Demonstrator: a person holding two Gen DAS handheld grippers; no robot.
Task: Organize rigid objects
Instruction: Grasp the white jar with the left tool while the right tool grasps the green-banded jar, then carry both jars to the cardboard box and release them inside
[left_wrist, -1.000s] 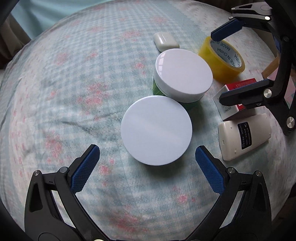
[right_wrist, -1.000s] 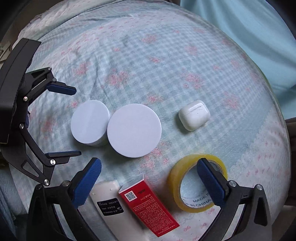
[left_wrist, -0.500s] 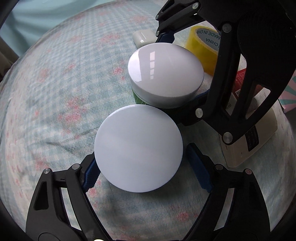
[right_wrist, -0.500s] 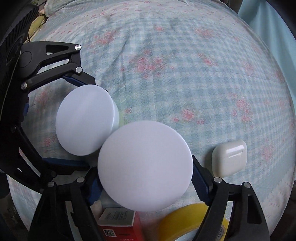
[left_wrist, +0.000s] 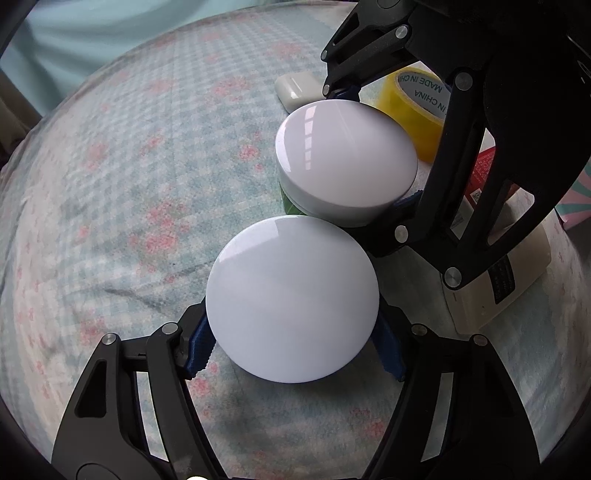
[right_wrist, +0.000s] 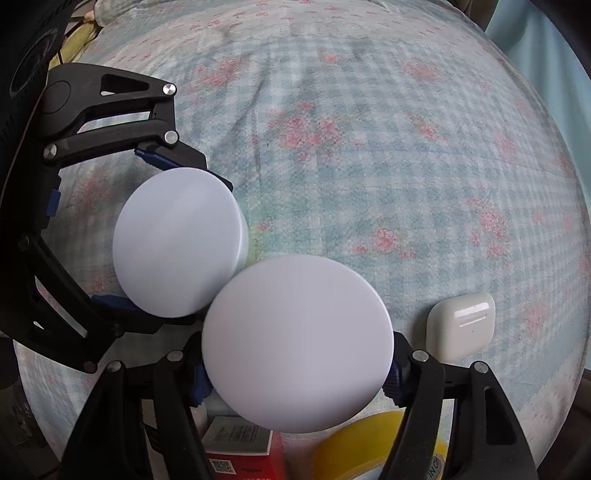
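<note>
Two round jars with white lids stand side by side on the checked floral bedspread. My left gripper (left_wrist: 293, 350) is shut on the near white-lidded jar (left_wrist: 291, 299), its blue pads pressed to the sides under the lid. My right gripper (right_wrist: 297, 373) is shut on the other white-lidded jar (right_wrist: 295, 339), which has a green body in the left wrist view (left_wrist: 347, 162). In the right wrist view the left gripper's jar (right_wrist: 177, 240) sits to the left, touching the right one.
A white earbuds case (right_wrist: 461, 325) lies right of the jars. A yellow tape roll (left_wrist: 417, 107), a red and white box (right_wrist: 240, 454) and a white remote-like device (left_wrist: 498, 288) lie close behind the right gripper.
Both grippers have moved in from apart and closed on the two jars. Both lids now fill more of each view.
</note>
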